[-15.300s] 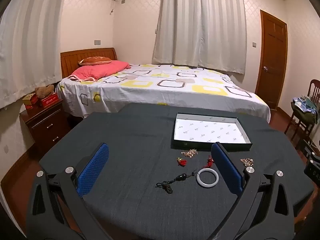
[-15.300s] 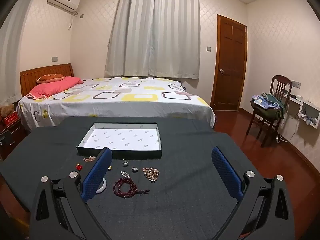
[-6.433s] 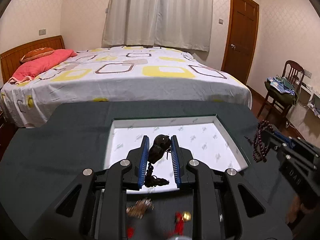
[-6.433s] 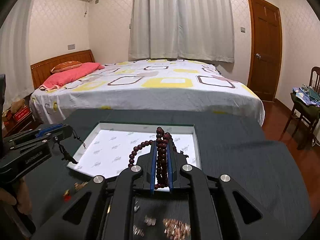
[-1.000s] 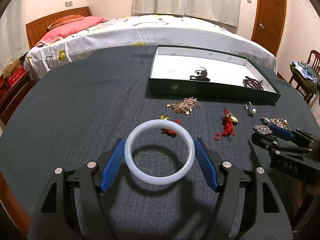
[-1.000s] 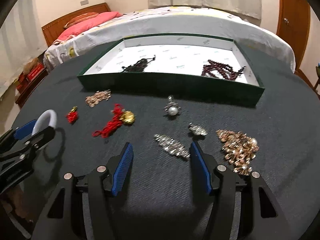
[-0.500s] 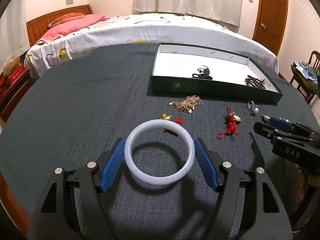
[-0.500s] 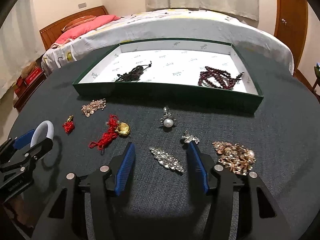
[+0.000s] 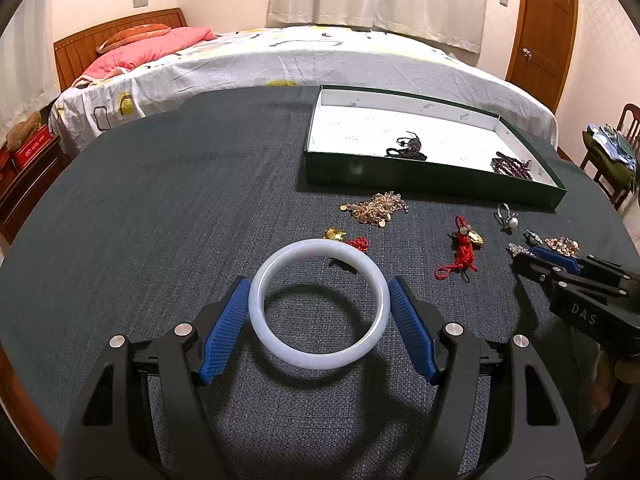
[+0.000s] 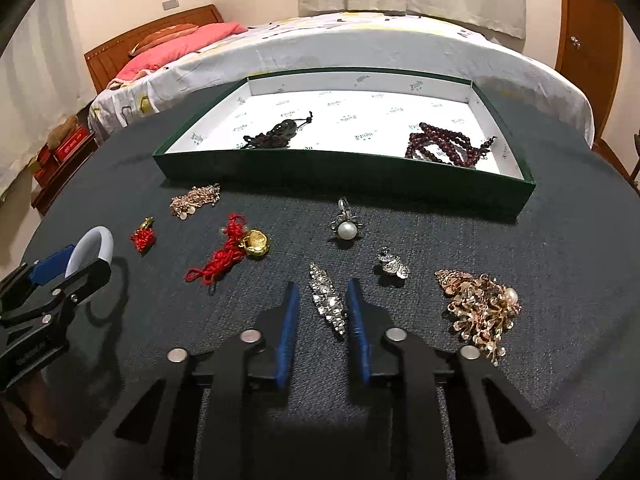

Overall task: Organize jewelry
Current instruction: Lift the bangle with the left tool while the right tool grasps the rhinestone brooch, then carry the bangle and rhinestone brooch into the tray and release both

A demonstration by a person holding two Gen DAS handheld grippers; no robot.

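Note:
My left gripper [image 9: 319, 300] is shut on a white bangle [image 9: 319, 354] and holds it above the dark table; its shadow falls below. It also shows in the right wrist view [image 10: 90, 245]. My right gripper [image 10: 323, 294] is narrowly open around a long crystal brooch [image 10: 329, 303] lying on the table; the pads stand just apart from it. The green tray [image 10: 344, 178] at the back holds a dark cord pendant [image 10: 276, 133] and a maroon bead bracelet [image 10: 444, 143].
Loose on the table: a red tassel with gold lock [image 10: 234, 251], a small red charm [image 10: 143, 236], a gold chain heap [image 10: 196, 199], a pearl ring [image 10: 345, 227], a small silver brooch [image 10: 393, 265], a gold cluster brooch [image 10: 482, 307]. A bed stands beyond the table.
My right gripper has narrowed around the crystal brooch and moved down to it. My left gripper has raised the bangle slightly off the table.

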